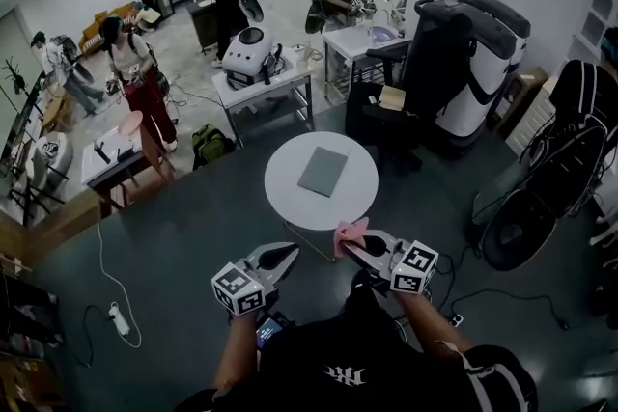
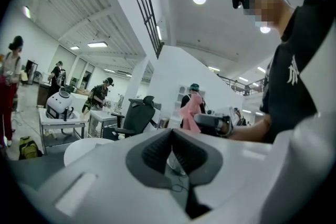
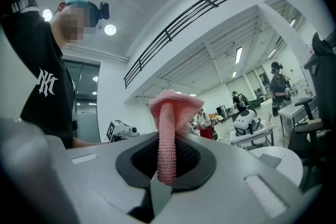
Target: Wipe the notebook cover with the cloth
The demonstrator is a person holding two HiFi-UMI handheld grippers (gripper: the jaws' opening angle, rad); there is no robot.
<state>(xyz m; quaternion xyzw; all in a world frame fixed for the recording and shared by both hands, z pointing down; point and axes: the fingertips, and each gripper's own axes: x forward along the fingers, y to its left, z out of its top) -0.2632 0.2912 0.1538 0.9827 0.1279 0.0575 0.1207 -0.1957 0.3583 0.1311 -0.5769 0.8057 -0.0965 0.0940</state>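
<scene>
Nearest me, at six o'clock in the head view, I held both grippers low in front of my body, short of the table. The left gripper (image 1: 287, 255) had its jaws pressed together on nothing (its own view showed only air past them). The right gripper (image 1: 350, 248), nearer five o'clock, pinched the pink cloth (image 1: 350, 232), with a fold standing up out of its jaws. Farther out, toward twelve, the round white table (image 1: 282, 198) carried the grey notebook (image 1: 323, 171), which lay flat and closed near the middle, well apart from the cloth. I judged the pick-up done and the wiping not yet begun. The cloth had yet to be carried over, laid on the cover and stroked across it.
</scene>
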